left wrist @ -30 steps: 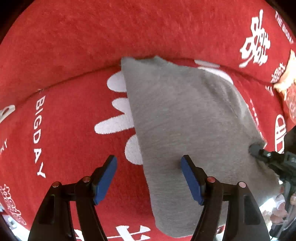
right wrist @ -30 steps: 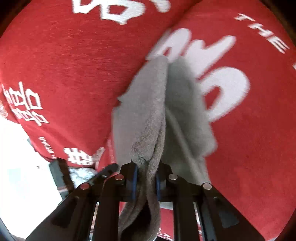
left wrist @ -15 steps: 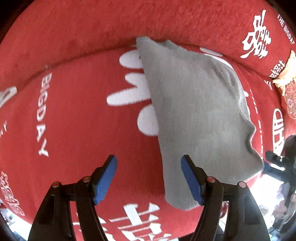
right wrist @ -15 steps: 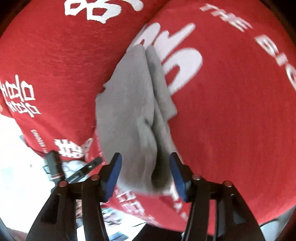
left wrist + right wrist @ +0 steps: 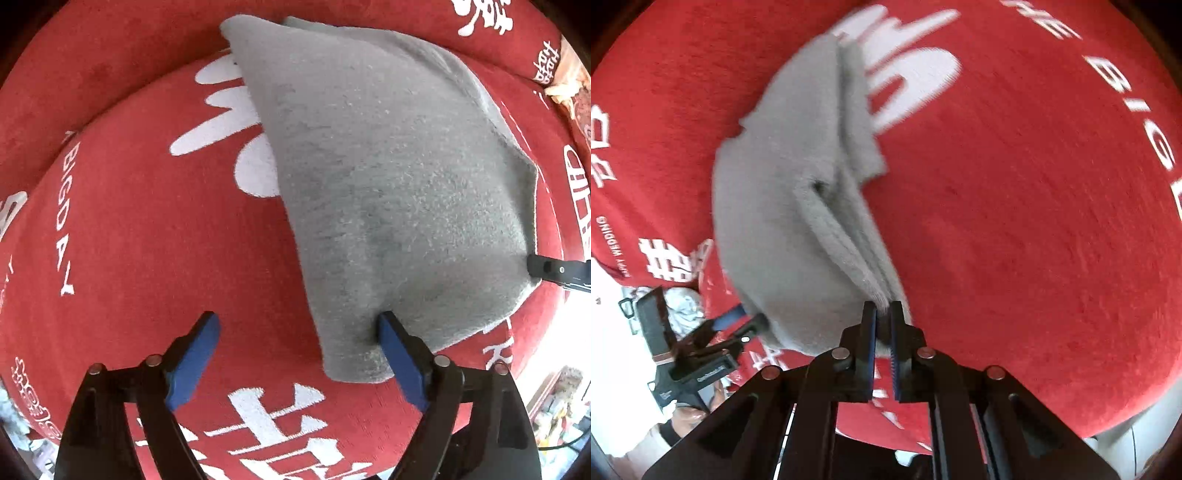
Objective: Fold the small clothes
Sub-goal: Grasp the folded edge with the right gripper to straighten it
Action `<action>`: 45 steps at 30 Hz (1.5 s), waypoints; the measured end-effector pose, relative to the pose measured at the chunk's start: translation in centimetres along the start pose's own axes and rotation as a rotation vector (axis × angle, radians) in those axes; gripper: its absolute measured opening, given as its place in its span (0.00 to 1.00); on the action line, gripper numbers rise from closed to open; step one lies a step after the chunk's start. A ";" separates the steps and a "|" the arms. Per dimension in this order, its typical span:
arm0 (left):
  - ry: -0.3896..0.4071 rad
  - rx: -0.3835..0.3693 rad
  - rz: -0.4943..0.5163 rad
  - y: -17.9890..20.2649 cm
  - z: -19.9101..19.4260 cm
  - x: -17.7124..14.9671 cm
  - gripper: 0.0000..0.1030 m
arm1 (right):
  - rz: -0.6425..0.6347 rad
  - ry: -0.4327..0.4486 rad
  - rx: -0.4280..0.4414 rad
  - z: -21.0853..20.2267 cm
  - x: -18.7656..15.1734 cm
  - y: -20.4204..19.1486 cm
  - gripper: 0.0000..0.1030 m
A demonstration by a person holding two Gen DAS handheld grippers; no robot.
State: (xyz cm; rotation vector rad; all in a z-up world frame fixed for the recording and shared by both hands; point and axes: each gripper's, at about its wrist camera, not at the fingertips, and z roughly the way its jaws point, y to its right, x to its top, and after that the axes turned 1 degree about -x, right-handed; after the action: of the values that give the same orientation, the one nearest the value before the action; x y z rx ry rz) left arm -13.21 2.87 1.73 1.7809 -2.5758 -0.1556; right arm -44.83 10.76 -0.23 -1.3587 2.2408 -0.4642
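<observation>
Pointing straight down, the left gripper [image 5: 297, 334] hovers over the red cloth-covered surface [image 5: 147, 229], jaws wide and opening, its right pad touching the near edge of the grey garment [image 5: 388, 177] lying folded there. From the right wrist, the right gripper [image 5: 882, 314] slants downward, clamped tight on the garment's layered near edge [image 5: 798, 206].

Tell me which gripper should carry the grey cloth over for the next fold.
Right, probably. The right gripper is already shut on the grey cloth's stacked edge. The left gripper is opening, one finger on the cloth, gripping nothing.
</observation>
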 end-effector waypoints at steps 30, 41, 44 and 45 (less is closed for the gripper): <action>0.068 0.024 -0.168 -2.5 -3.9 4.8 0.85 | -0.148 0.120 -0.076 -3.7 5.0 -7.3 0.47; 0.058 -0.011 -0.197 -2.7 -3.4 5.2 1.00 | -0.131 0.119 -0.097 -3.7 6.1 -6.5 0.58; 0.053 0.003 -0.185 -2.5 -3.3 5.7 1.00 | -0.130 0.114 -0.096 -3.7 6.5 -6.4 0.59; 0.051 0.014 -0.182 -2.5 -3.3 5.9 1.00 | -0.129 0.112 -0.096 -3.7 6.7 -6.3 0.59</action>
State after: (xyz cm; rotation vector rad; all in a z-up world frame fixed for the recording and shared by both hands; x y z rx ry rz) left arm -12.79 -3.79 4.49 1.9957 -2.3841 -0.0925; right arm -44.91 2.11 4.59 -1.5695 2.2998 -0.4942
